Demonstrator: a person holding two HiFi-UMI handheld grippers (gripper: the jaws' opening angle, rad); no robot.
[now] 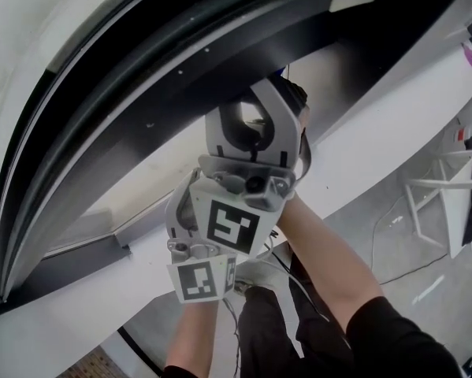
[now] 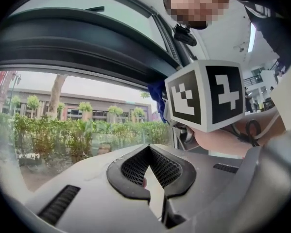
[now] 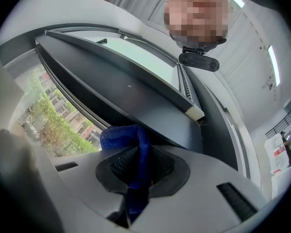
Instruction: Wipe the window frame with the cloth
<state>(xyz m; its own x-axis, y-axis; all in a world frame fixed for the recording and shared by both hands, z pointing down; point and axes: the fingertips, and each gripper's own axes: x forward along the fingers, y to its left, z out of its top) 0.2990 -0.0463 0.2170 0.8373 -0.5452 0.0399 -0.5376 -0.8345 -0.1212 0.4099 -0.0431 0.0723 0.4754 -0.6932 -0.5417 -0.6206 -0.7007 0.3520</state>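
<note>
The dark window frame (image 1: 180,77) curves across the head view, and my two grippers are stacked close together below it. In the right gripper view my right gripper (image 3: 135,164) is shut on a blue cloth (image 3: 123,135), whose bunched end presses against the dark frame (image 3: 135,96). My left gripper (image 2: 147,164) sits just beside and behind it, its jaws closed with nothing between them. From there, a corner of the blue cloth (image 2: 157,96) shows behind the right gripper's marker cube (image 2: 206,93). In the head view both sets of jaws are hidden.
A white sill band (image 1: 362,132) runs below the frame. A white rack (image 1: 448,203) and a cable (image 1: 385,235) are on the floor at the right. Through the glass are bushes (image 2: 62,130) and a building. The person's legs stand directly below the grippers.
</note>
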